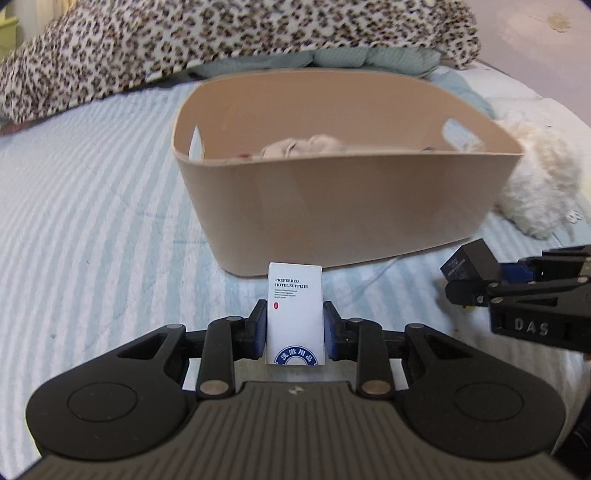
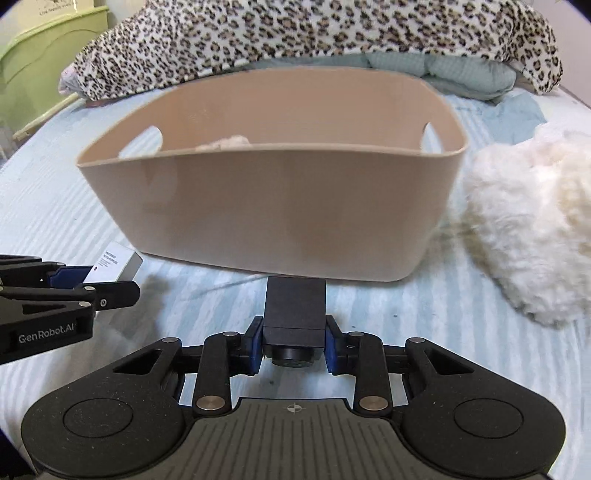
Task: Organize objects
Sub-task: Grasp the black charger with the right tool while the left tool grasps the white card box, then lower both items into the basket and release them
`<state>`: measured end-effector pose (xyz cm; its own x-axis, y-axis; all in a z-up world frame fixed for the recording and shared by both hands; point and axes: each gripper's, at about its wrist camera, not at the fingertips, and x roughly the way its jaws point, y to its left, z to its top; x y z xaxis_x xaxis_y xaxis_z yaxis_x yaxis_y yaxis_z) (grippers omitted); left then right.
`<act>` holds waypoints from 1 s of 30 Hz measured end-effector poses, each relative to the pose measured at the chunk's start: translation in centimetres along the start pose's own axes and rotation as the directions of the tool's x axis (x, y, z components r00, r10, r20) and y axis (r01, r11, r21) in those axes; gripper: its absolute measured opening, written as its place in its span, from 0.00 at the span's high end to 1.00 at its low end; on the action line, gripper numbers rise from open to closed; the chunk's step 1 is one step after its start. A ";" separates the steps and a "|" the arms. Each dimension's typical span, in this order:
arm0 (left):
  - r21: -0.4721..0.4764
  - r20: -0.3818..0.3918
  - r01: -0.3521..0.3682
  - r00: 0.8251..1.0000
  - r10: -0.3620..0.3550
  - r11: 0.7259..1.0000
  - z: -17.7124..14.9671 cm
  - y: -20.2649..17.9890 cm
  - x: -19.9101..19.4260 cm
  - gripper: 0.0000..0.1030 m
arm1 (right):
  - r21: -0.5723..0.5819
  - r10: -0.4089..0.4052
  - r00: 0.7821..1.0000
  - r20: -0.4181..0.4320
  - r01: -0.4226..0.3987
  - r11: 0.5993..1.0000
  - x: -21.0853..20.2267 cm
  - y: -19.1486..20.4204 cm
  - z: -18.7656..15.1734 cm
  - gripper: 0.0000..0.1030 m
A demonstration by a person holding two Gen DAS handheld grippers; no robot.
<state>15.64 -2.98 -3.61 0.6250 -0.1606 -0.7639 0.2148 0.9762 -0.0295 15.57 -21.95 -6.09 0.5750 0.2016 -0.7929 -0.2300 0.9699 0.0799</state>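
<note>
My left gripper (image 1: 295, 325) is shut on a small white hotel-supplies box (image 1: 295, 314), held upright in front of the beige basket (image 1: 343, 206). My right gripper (image 2: 294, 338) is shut on a small black box (image 2: 295, 306), just short of the basket's near wall (image 2: 273, 206). In the left wrist view the right gripper (image 1: 461, 284) shows at the right edge with the black box (image 1: 469, 264). In the right wrist view the left gripper (image 2: 107, 284) enters from the left with the white box (image 2: 120, 264). Something pale and furry (image 1: 303, 146) lies inside the basket.
The basket stands on a bed with a blue striped sheet (image 1: 92, 206). A white fluffy toy (image 2: 532, 229) lies right of the basket. A leopard-print blanket (image 2: 314, 33) and a pale teal quilt (image 2: 443, 70) are heaped behind it. A green cabinet (image 2: 40, 48) stands far left.
</note>
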 end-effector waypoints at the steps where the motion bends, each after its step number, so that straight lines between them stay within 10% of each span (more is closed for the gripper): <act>1: 0.011 0.011 -0.002 1.000 0.002 1.000 0.2 -0.2 -0.6 0.69 | -0.002 0.002 1.000 0.011 -0.002 1.000 -0.7 -0.2 -0.1 0.71; 16: 0.032 0.243 -0.022 0.970 0.013 0.999 4.2 -1.7 -8.1 0.69 | 0.021 -0.005 0.955 0.296 -0.001 1.000 -10.4 -2.3 3.6 0.71; 30: -0.029 0.247 -0.095 0.964 0.099 0.995 10.6 -1.5 -1.6 0.69 | 0.085 -0.071 0.937 0.341 0.045 0.995 -6.8 -4.4 9.1 0.71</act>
<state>22.21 -5.75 4.49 0.8089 -0.0937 -0.5804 0.1323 0.9909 0.0244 19.76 -26.33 4.44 0.8233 0.1664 -0.5426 -0.1361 0.9861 0.0957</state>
